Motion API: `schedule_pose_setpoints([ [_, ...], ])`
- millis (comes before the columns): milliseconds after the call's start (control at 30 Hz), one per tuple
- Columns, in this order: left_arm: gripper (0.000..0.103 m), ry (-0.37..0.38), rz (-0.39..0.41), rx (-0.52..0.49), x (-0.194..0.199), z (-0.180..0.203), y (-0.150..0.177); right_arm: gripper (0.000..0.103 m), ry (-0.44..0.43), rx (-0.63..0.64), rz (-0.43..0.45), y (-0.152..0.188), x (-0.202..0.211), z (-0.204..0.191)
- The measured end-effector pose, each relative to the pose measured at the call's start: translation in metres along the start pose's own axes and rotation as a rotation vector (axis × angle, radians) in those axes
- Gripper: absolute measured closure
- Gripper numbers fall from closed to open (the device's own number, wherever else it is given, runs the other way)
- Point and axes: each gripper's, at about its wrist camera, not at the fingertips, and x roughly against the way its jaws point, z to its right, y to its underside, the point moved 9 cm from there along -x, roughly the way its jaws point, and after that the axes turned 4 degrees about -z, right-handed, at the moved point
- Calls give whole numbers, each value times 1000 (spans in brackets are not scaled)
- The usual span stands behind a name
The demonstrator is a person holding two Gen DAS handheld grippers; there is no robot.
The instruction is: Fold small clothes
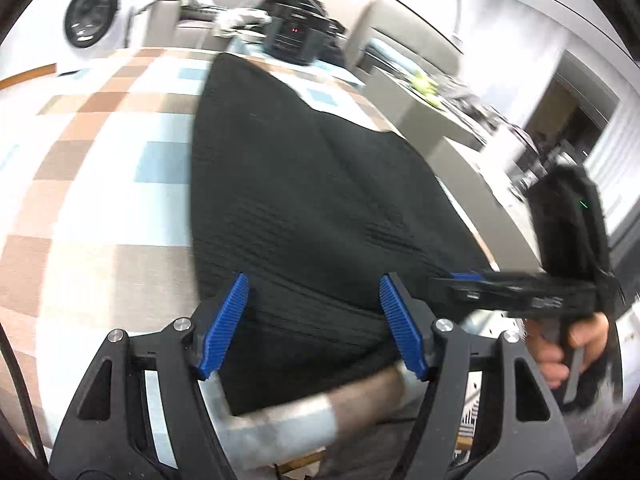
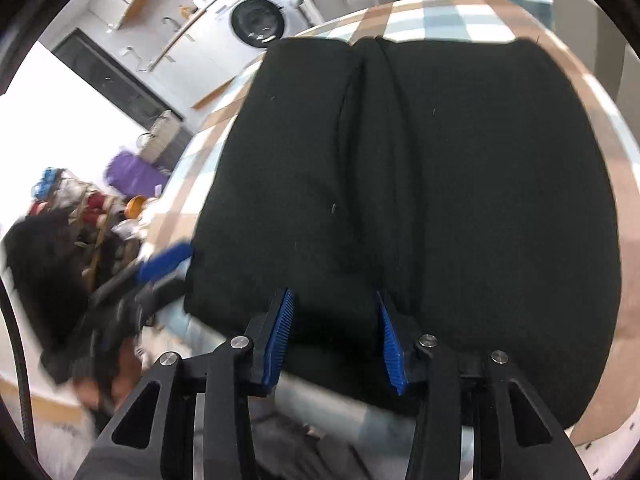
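The black ribbed knit garment [image 1: 304, 184] lies flat on the checked brown-and-blue tablecloth [image 1: 100, 152], directly ahead of both grippers. The left gripper [image 1: 312, 324] and the right gripper [image 2: 332, 336] both gape wide, holding nothing, at its near edge.

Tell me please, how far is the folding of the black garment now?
Done: the black garment lies spread on the checked tablecloth, with a long crease up its middle. In hand: the left gripper and right gripper are both open at its near edge, holding nothing. Left: gripping that edge and making the fold; whether it was folded once already, I cannot tell.
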Motion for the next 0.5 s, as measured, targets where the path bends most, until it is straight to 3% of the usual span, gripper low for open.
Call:
schedule_pose_setpoints([
  [267,37,-75,38,69,19,-49,-18,60,-117,-45,23,-16,-14,-3],
  [367,37,-94,47,89,23,-58,-20,89,-112,-55,50,-18,-10,-2],
  [433,37,-97,50,95,27,-60,-21,91,-120,5,101,-21,9,-19],
  [500,37,-94,50,91,29,-59,-20,91,-74,37,80,-11,24,-28],
])
